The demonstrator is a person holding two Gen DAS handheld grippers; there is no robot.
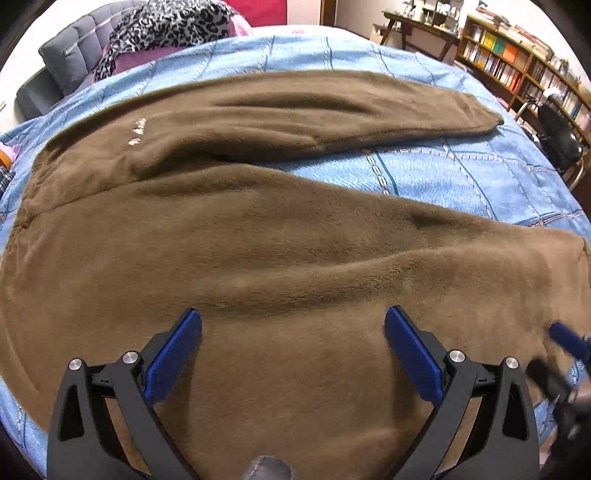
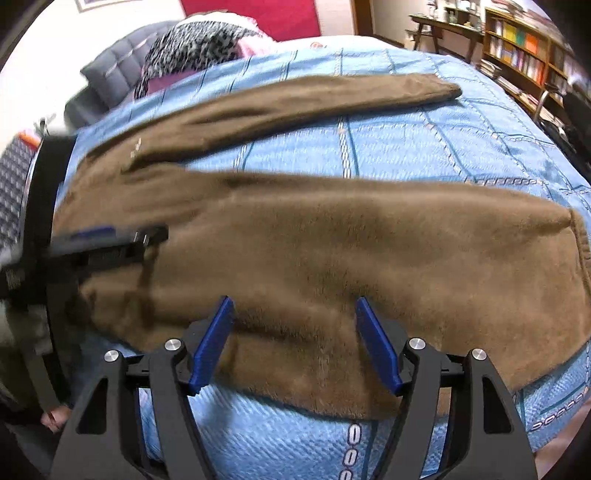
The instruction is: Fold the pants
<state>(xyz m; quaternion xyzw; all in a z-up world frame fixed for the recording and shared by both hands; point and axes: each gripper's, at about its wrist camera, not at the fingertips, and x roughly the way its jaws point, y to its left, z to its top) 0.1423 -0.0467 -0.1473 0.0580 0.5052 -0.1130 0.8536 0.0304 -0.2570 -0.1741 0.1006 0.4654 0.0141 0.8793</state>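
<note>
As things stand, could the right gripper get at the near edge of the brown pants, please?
Probably yes: the right gripper hovers open right above the near edge of the brown pants on the blue bedspread, and nothing lies between.

Brown pants spread on a bed with a blue cover

The bed point(image 1: 461, 173) wears a light blue cover point(image 2: 424, 147) crossed by darker blue lines and chain-like bands. A pair of fuzzy brown pants point(image 1: 277, 240) lies flat on it, with the waist toward the left of the left wrist view and the two legs running to the right. The legs are parted in a V, and a wedge of blue cover shows between them. The far leg ends well inside the cover; the near leg reaches toward the right edge. At the head of the bed, a leopard-print cloth point(image 1: 173, 26) lies heaped over something pink, next to a grey padded headboard point(image 1: 70, 55).
</note>
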